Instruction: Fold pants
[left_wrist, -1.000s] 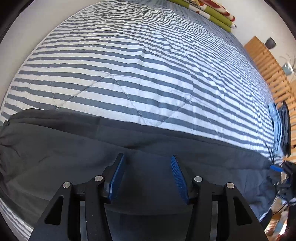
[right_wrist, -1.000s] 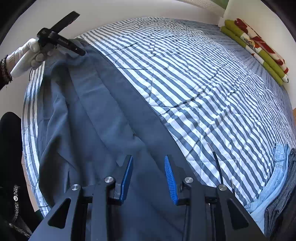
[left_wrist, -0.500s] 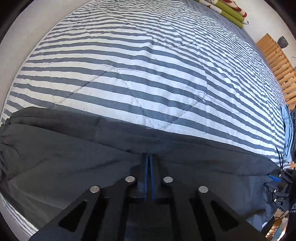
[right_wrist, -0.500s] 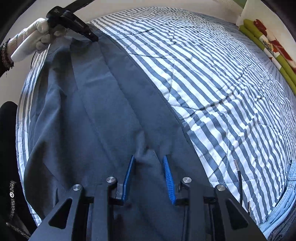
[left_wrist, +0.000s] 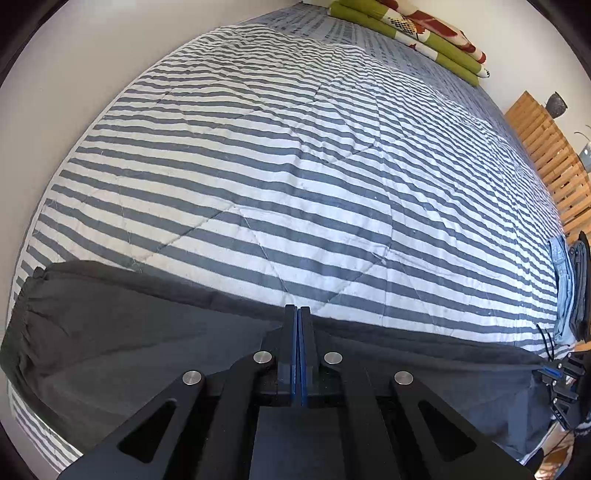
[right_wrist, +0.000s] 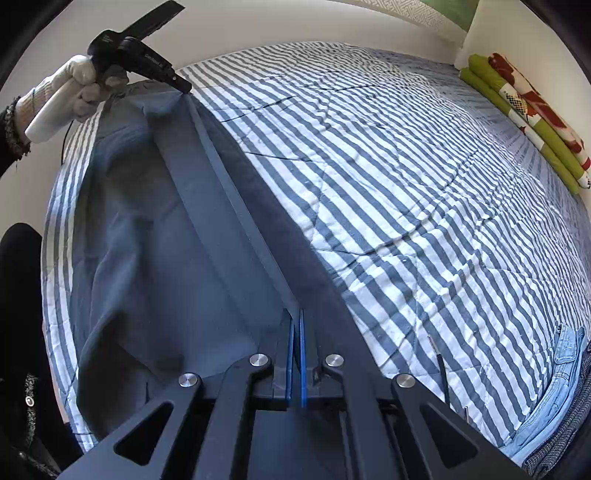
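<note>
The pants (right_wrist: 155, 236), dark grey, lie stretched along the near edge of the bed (left_wrist: 295, 177), on its grey-and-white striped quilt. Their far long edge is lifted into a taut ridge running between the two claws. The right claw (right_wrist: 296, 325) has its blue pads pressed nearly together with a thin fold of that edge pinched between them. The left claw (left_wrist: 297, 314) is fully closed on the same edge further along; in the right wrist view it shows at the far end (right_wrist: 183, 86), its tip biting the fabric near the gathered waistband, held by a white-gloved hand (right_wrist: 85, 88) with a beaded band at the wrist. In the left wrist view the elastic waistband (left_wrist: 26, 314) bunches at the left, and the other claw shows small at the far right edge (left_wrist: 561, 373). Beyond the pants the quilt is bare up to a rolled green, white and red blanket (left_wrist: 413, 33) at the head of the bed. A stack of folded clothes (right_wrist: 554, 406), light denim among them, sits at the right edge of the bed, with a wooden slatted frame (left_wrist: 546, 155) beside it.
</note>
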